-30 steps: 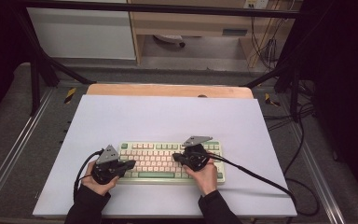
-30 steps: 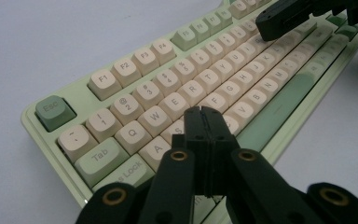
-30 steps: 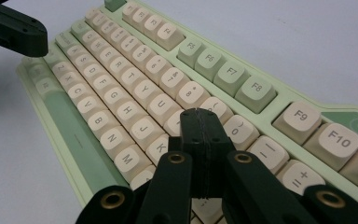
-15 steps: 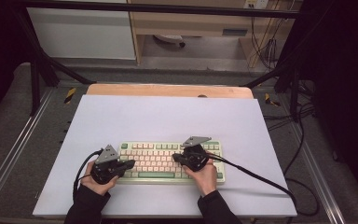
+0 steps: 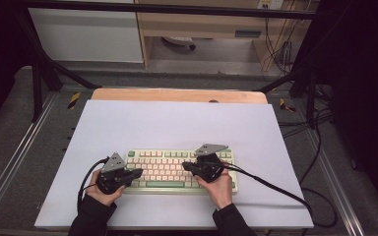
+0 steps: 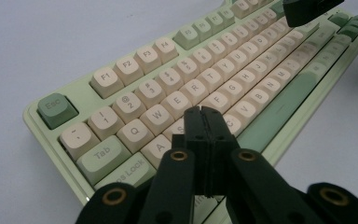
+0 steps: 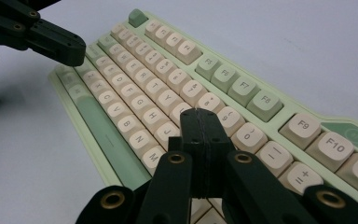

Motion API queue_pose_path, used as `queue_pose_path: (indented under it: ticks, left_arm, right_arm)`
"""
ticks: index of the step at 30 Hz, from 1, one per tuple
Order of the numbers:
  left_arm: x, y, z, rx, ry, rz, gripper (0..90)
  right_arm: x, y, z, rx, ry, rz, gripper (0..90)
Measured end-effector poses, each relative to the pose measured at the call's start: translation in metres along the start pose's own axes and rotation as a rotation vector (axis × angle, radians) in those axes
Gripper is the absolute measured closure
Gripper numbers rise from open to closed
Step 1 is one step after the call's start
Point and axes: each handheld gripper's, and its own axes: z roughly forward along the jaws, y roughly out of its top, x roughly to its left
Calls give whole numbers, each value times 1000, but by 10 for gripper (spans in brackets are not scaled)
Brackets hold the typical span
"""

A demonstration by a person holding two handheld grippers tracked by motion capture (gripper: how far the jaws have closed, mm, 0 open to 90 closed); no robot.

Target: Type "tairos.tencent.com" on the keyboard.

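1. Keyboard [image 5: 177, 169], pale green with cream keys, lies on the white table [image 5: 177, 123] near the person's edge, seen whole from the high view.
2. Left gripper [image 6: 204, 116], jaws pressed together, tips over the S and D keys, legible in its own view.
3. Right gripper [image 7: 200, 119], jaws likewise together, hangs over the J–K keys.

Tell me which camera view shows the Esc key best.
The left gripper view: the green Esc key sits close, its label readable. The right gripper view shows it small and far off; the high view shows a tiny green corner key.
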Motion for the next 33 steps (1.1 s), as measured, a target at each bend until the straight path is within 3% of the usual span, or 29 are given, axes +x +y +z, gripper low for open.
queue_pose_path:
  ticks: [8,33]
  left_arm:
    - [0,0,0,1,-1,0,898]
    - [-1,0,1,2,-1,2,898]
  right_arm:
    - [9,1,4,3,19,-24,900]
    - [19,-14,24,55,48,-20,900]
